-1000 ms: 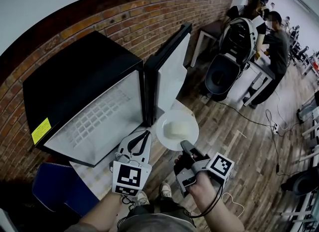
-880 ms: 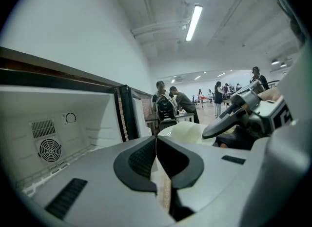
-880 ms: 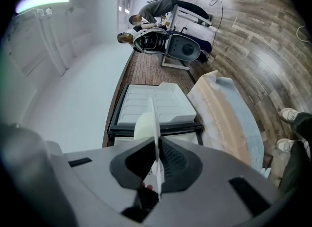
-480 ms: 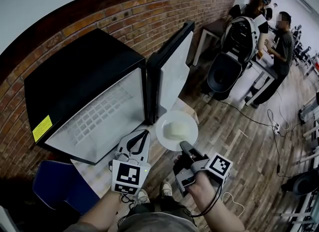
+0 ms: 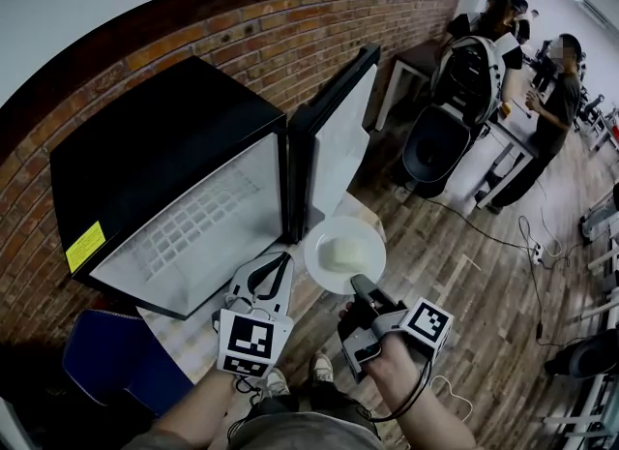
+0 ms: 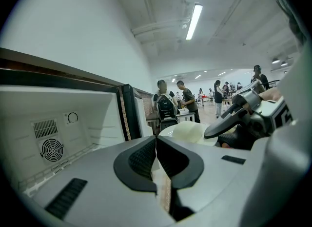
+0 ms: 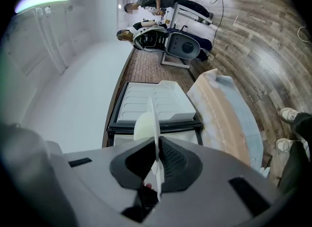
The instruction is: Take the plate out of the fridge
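The plate is smooth, glossy white. The fridge has a matt black shell and a white plastic lining. The brick wall is rough and red; the floor is worn wood planks.

Brick wall, red-brown, runs across the upper left of the head view, with plain white wall above it. Floor on the right is grey-brown wood plank; a cable trails across it. White tables stand at upper right, with people beside them. Counter at lower left is covered by a pale patterned cloth. Ceiling strip light, lit, shows at top centre of the left gripper view.
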`<act>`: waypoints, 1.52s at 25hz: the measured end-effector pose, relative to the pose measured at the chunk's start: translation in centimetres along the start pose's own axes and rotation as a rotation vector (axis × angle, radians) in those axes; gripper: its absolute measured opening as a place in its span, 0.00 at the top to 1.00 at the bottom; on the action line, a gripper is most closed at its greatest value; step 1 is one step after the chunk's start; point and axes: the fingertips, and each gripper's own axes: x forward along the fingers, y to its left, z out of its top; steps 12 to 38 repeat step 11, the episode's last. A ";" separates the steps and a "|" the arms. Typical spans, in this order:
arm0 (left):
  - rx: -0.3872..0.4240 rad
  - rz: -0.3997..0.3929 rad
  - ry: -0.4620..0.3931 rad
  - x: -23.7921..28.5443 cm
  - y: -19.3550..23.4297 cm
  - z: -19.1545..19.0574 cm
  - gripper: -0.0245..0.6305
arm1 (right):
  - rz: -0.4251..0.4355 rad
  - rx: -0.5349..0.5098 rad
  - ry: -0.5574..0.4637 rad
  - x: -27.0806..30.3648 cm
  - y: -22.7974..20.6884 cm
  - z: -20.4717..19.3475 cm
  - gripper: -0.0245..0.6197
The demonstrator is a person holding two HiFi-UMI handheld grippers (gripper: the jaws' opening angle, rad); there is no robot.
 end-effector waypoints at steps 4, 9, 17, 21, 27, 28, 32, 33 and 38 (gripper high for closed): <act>0.003 -0.001 0.003 0.0 -0.1 -0.1 0.93 | 0.000 -0.002 -0.001 -0.1 0.0 0.1 0.91; 0.000 -0.003 0.005 0.2 -0.1 0.0 0.93 | -0.001 0.002 0.001 -0.1 0.0 0.2 0.91; -0.008 -0.003 0.007 0.3 0.1 0.0 0.93 | -0.001 0.005 0.002 0.0 0.0 0.1 0.91; -0.008 -0.003 0.007 0.3 0.1 0.0 0.93 | -0.001 0.005 0.002 0.0 0.0 0.1 0.91; -0.008 -0.003 0.007 0.3 0.1 0.0 0.93 | -0.001 0.005 0.002 0.0 0.0 0.1 0.91; -0.008 -0.003 0.007 0.3 0.1 0.0 0.93 | -0.001 0.005 0.002 0.0 0.0 0.1 0.91; -0.008 -0.003 0.007 0.3 0.1 0.0 0.93 | -0.001 0.005 0.002 0.0 0.0 0.1 0.91; -0.008 -0.003 0.007 0.3 0.1 0.0 0.93 | -0.001 0.005 0.002 0.0 0.0 0.1 0.91; -0.008 -0.003 0.007 0.3 0.1 0.0 0.93 | -0.001 0.005 0.002 0.0 0.0 0.1 0.91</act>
